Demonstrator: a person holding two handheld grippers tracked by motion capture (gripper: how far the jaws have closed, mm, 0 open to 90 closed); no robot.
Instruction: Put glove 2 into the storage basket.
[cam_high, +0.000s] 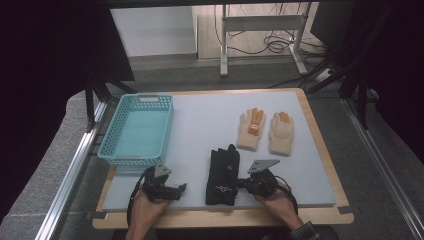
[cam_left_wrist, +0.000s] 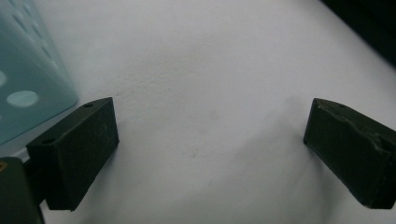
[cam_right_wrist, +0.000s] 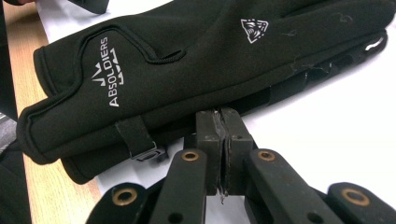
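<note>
Grey-matted tabletop (cam_high: 200, 125): teal basket (cam_high: 137, 127) far left is empty, cream gloves (cam_high: 265, 131) far right untouched. Black gloves (cam_high: 223, 171) lie near centre; right gripper (cam_right_wrist: 223, 122) fingers clenched at their edge, left gripper (cam_high: 176, 190) released. Sorting barely begun, I'd judge.

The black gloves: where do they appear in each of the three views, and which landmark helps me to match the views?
High view: the black gloves lie at the near edge of the grey mat, beside the right tongs.
Left gripper view: not in it; the picture has mat and the turquoise basket.
Right gripper view: they cross the upper half, the shut tongs at their edge.
Shared landmark: the grey mat.
</note>
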